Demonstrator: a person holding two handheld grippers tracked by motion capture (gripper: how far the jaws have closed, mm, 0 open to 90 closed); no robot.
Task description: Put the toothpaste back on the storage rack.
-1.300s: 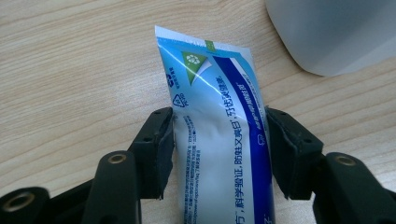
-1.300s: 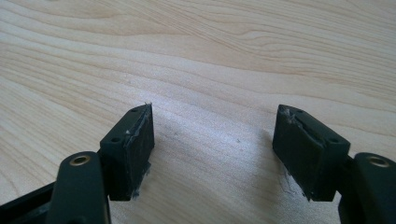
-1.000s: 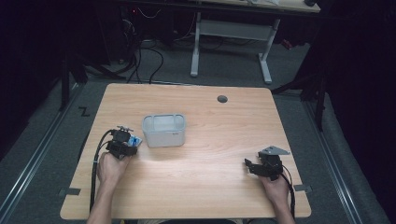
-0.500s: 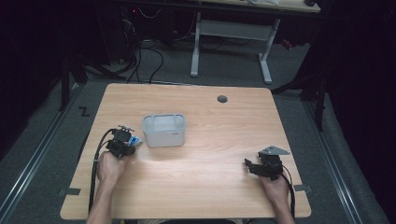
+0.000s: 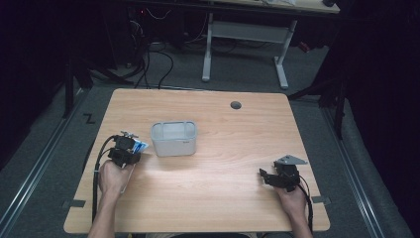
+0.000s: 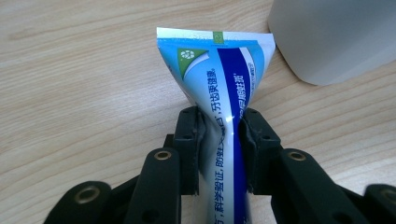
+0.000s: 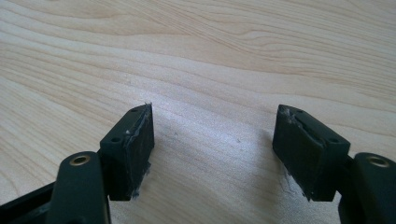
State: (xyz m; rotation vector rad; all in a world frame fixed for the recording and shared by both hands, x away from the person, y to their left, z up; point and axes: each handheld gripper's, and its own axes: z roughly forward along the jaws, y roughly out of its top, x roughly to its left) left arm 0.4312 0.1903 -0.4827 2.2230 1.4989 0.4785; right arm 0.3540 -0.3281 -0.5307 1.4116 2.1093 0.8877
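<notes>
Clamping the toothpaste tube [image 6: 219,93] mid-body, the left gripper [image 5: 125,151] has just been closing its jaws, denting it for a secure lift; tube lies at 9 o'clock of the bin [image 5: 173,138]. Right gripper [image 7: 212,154] idles, jaws apart above the table [image 5: 237,198].

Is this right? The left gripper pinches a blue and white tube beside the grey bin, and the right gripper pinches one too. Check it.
Not quite. The right gripper holds nothing: the right gripper view shows its fingers apart over bare table. The left gripper does pinch the tube beside the bin.
</notes>
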